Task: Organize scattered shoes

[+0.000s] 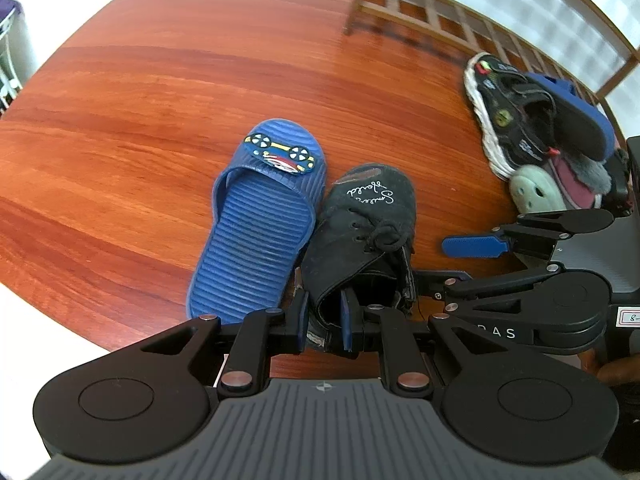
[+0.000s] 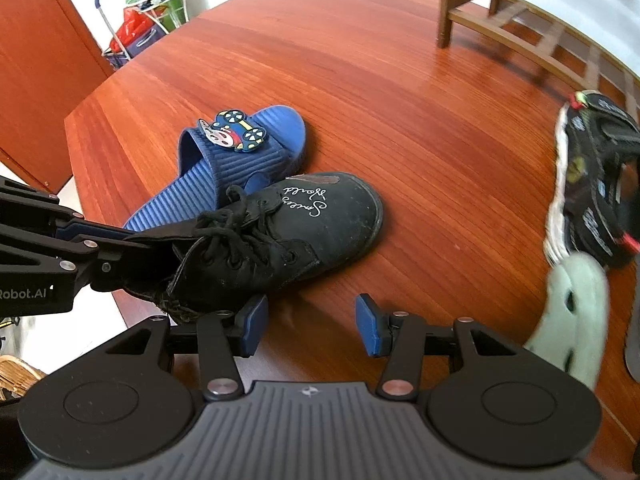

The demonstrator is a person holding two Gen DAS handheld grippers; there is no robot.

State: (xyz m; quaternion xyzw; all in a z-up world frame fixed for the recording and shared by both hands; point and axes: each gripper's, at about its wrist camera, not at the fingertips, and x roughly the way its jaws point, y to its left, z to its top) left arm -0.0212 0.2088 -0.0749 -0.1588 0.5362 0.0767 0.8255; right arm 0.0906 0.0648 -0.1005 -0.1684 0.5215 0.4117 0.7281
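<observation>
Left tool (image 1: 324, 330) clamped on black shoe (image 1: 368, 224) heel beside blue slipper (image 1: 256, 220); right tool (image 2: 312, 324) apart, empty. Next: probably carrying toward rack (image 1: 460, 28) at 1 o'clock.

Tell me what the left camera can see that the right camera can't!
Only the left wrist view shows the blue slipper upside down on the pile and the pink furry shoe. Only the right wrist view shows the cart with bags and a wicker basket. Both show the blue car slipper, the black lace-up shoe whose heel collar the left gripper pinches, the open right gripper, the black sandal, the green clog and the wooden rack.
</observation>
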